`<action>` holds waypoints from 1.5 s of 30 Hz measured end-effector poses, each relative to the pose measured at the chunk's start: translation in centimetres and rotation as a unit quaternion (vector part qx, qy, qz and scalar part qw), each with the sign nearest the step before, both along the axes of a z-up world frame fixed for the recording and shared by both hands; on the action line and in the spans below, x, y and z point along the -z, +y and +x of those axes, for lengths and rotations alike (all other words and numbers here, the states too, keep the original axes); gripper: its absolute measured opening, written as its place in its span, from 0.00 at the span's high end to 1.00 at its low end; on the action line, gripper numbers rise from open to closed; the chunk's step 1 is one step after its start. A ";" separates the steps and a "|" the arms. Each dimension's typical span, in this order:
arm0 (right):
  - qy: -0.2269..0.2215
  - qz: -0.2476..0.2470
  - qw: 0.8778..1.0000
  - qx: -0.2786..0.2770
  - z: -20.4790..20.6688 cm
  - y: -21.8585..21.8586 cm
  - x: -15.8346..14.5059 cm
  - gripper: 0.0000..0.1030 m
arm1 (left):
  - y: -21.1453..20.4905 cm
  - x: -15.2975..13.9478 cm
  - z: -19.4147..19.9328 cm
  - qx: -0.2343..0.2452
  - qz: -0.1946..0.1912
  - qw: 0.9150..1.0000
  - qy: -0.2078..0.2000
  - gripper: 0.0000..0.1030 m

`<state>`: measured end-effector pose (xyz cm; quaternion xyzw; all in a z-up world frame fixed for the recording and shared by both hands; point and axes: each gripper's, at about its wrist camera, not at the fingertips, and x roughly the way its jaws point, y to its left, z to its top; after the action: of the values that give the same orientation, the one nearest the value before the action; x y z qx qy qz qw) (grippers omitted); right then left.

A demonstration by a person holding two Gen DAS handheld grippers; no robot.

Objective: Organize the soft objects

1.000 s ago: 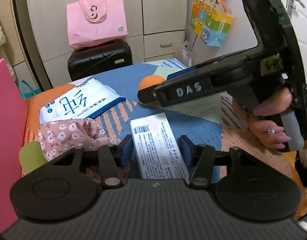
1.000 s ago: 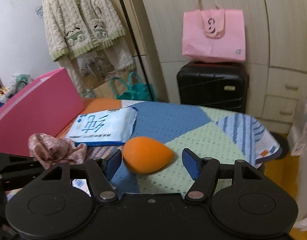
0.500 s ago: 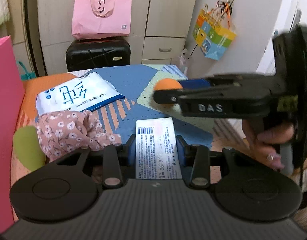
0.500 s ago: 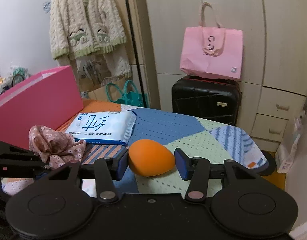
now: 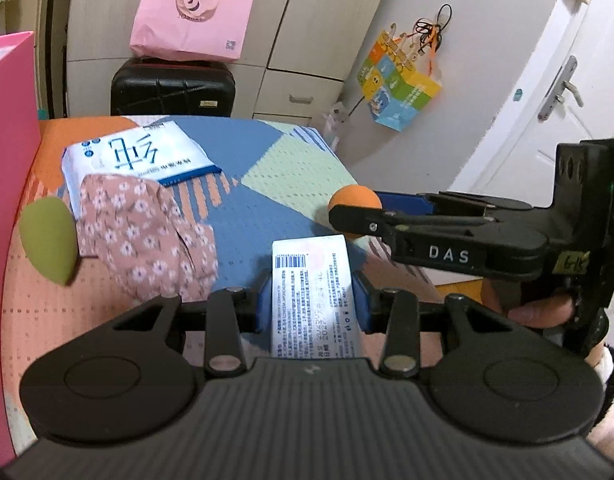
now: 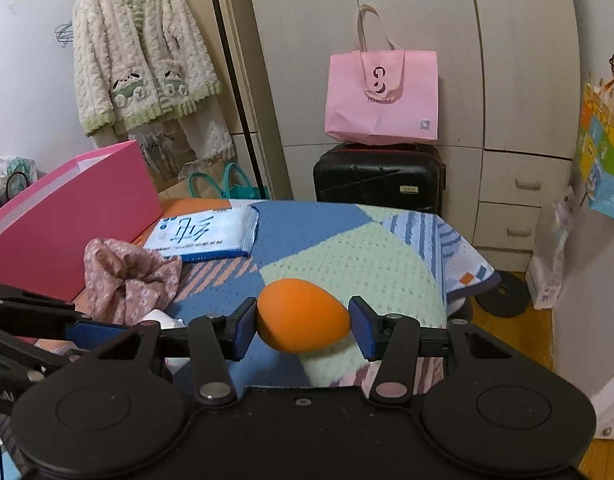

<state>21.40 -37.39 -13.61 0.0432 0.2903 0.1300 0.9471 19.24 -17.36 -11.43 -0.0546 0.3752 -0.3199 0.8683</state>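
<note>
Right gripper (image 6: 303,322) pinches the orange sponge (image 6: 302,315) sideways, tip pointing right; left gripper (image 5: 311,304) clamps the white pack (image 5: 310,296), lengthwise between its fingers.

An orange sponge (image 6: 303,314) sits between blue pads (image 6: 243,328) of the black right gripper (image 6: 303,320). Left of the sponge lie a pink cloth (image 5: 147,236) with white flowers, a green sponge (image 5: 49,240), and a white-and-blue packet (image 5: 135,156). The table cover (image 5: 267,168) is patchwork blue, mint, orange. A pink box (image 6: 67,220) stands left
</note>
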 end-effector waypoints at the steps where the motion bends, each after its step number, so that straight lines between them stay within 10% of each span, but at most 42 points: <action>1: 0.002 -0.002 1.000 -0.001 -0.4 0.1 0.1 0.47 | 0.1 0.0 -0.3 0.000 0.002 1.000 0.000 0.62; 26: 0.061 -0.001 0.997 -0.044 -9.1 5.2 -1.4 0.47 | 5.4 -3.2 -6.1 0.028 0.038 0.999 0.025 0.62; 45: 0.099 0.020 0.977 -0.185 -14.4 12.1 -5.9 0.47 | 12.4 -5.3 -11.7 0.024 0.083 0.995 0.043 0.62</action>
<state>7.01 -25.27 -7.71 0.0205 0.3833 0.3039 0.8720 7.57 -4.99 -6.15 0.0134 0.4384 -0.3057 0.8451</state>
